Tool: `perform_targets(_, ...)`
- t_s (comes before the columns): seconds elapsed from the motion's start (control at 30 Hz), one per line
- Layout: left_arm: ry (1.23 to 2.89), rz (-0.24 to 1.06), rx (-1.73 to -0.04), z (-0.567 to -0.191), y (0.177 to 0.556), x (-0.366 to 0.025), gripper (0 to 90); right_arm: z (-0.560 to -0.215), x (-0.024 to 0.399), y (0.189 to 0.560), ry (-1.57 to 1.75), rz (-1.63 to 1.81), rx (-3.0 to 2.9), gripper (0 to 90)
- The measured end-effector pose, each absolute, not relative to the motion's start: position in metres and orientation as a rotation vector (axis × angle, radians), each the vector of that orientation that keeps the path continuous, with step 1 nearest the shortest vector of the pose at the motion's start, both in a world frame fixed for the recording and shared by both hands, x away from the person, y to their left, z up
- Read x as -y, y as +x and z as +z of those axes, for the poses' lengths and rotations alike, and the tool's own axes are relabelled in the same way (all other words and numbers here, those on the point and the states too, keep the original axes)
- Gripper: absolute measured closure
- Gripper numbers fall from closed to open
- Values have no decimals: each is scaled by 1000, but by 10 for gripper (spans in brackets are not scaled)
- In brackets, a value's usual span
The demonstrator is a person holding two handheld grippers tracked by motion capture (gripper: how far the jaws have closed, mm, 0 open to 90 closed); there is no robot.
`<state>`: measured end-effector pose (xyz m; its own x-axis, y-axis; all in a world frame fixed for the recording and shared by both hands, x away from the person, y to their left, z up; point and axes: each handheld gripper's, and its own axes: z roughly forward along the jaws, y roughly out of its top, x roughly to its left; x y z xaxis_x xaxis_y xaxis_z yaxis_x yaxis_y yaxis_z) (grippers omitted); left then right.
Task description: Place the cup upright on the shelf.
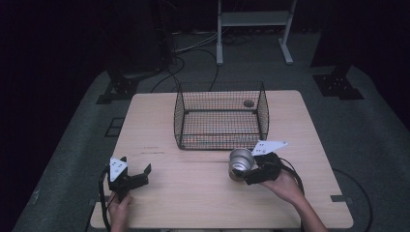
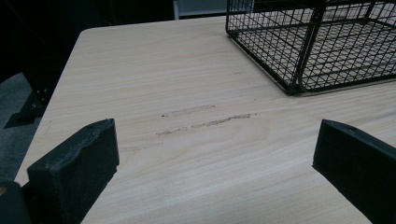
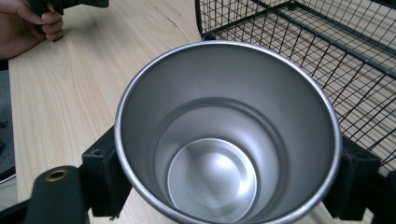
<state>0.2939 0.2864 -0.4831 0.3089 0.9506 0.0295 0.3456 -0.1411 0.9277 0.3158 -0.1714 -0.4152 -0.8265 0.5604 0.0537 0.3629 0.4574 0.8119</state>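
I see one wire basket (image 1: 221, 116) on the wooden table (image 1: 193, 203). My left gripper (image 1: 137, 177) sits down and to the left of the basket, its jaws wide apart with nothing between them. Just in front of the basket, my right gripper (image 1: 242, 170) squeezes one shiny metal cup (image 1: 240, 162) tight.

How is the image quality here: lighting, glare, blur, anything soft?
High view: dim, the room around the table nearly black, the metal cup small and slightly soft. Left gripper view: evenly lit, sharp wood grain, the wire basket crisp. Right gripper view: the cup close, with soft sheen inside and no harsh glare.
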Motion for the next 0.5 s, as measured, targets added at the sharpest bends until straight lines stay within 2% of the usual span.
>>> perform_targets(0.5, 1668, 838, -1194, -483, 294, -287, 0, -393, 168, 322, 761, 1315, -2483, 180)
